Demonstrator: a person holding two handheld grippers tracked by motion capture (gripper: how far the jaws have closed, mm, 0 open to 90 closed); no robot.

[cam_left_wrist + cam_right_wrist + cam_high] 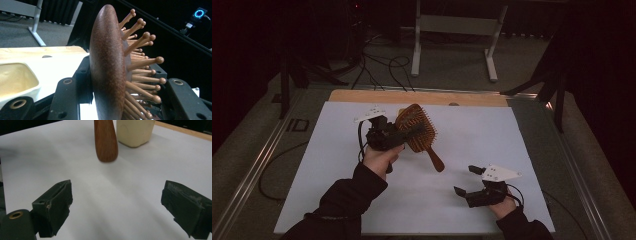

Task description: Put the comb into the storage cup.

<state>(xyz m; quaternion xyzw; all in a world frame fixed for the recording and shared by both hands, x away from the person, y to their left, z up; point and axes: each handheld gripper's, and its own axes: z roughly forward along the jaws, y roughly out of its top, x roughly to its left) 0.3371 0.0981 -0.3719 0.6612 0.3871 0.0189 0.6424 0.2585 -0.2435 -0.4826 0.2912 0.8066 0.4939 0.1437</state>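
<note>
Brush [416, 127]: held clear of the table, head pinched by left gripper [399, 131] fingers.
Right gripper [466, 180]: fingers spread, empty, near handle end.
Nearby: cream container [135, 131] behind handle.
Surface: white sheet [472, 135] on wooden table [362, 96].
Room: dark, cables on floor.

My right claw [468, 180] hangs wide over bare white sheet [492, 135]; room all round. Ahead: hairbrush [417, 131] handle slants down mid-bench, cream container [135, 131] just behind it. I see sheet's far right side free.
</note>
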